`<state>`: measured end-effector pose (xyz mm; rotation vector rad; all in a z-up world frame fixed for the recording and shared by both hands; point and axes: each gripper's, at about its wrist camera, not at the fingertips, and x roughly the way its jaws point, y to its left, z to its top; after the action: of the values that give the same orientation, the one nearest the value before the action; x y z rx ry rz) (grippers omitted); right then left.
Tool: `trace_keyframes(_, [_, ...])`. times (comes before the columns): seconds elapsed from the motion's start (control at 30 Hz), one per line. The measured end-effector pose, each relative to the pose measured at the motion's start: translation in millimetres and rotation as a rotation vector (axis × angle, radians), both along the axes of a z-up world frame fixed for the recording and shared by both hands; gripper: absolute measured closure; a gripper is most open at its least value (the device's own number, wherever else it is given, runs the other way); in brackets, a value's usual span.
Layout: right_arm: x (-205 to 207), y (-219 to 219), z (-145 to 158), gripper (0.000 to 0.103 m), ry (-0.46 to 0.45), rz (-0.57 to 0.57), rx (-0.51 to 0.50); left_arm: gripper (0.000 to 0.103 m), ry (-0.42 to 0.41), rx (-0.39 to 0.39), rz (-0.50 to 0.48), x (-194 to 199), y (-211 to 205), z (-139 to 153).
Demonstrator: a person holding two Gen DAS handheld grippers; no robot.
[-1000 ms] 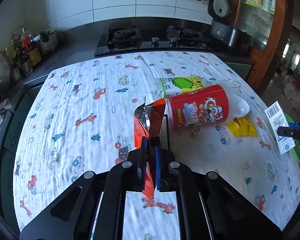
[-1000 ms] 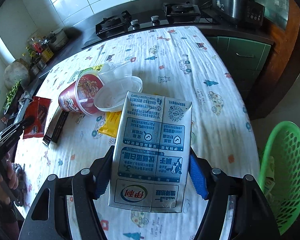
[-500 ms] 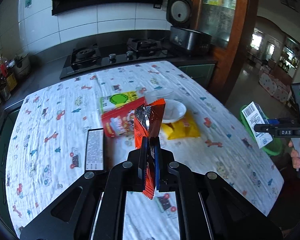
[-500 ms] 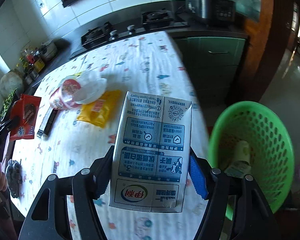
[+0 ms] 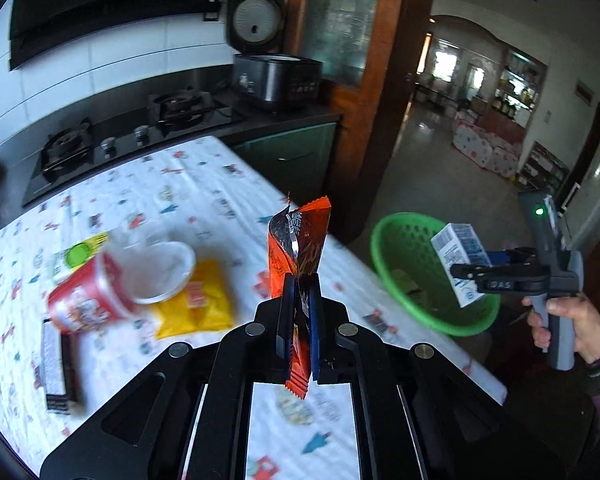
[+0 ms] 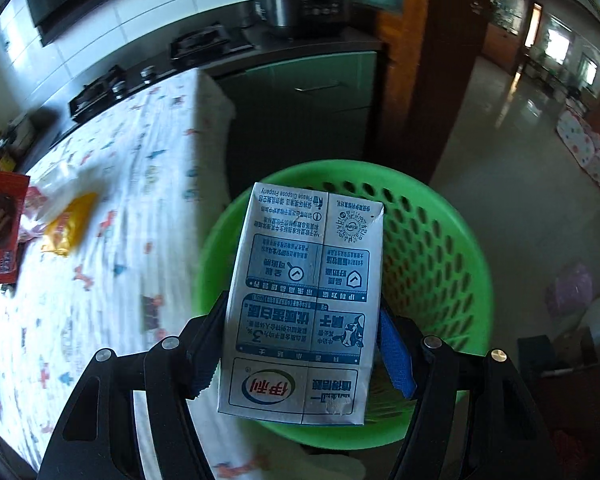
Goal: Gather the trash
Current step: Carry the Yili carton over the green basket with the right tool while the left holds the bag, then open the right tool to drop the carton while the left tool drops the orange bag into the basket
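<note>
Left wrist view: the left hand-held gripper [image 5: 299,312] is clenched on an orange snack wrapper [image 5: 298,246], held above the counter [image 5: 204,184] near the edge that faces the green basket [image 5: 404,240]. The pinch takes only a narrow strip of limp foil, so the wrapper could slip out short of the basket. A red cup [image 5: 86,300], a yellow packet [image 5: 198,304] and a dark flat item [image 5: 58,364] remain on the cloth, all blurred; the dark item cannot be identified. Right wrist view: the right hand-held gripper [image 6: 304,340] grasps a milk carton [image 6: 306,304] by its 2 sides, above the basket [image 6: 440,248]. Released off-centre, the carton could strike the rim and fall to the floor. The carton hides most of the basket's inside, so its contents cannot be made out, and the left pad is largely covered.
</note>
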<state>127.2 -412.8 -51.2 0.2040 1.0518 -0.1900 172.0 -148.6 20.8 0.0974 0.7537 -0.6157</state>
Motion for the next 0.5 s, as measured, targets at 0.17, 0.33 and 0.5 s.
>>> trace_keyframes(0.17, [-3.3,-30.9,-14.1,0.037,0.007,-0.047,0.017,0.098,0.011,0.009,-0.067,4.6,-52.3,-5.7])
trace_keyframes(0.33, [-6.4,-48.2,-18.1,0.035,-0.007,-0.072,0.044,0.098,0.021,0.008,-0.127,2.2,-93.4,-9.0])
trace_keyframes(0.5, [-14.0,-54.4,-15.2,0.034,-0.02,-0.071,0.038,0.098,0.043,-0.003,-0.179,2.9,-127.1,-16.6])
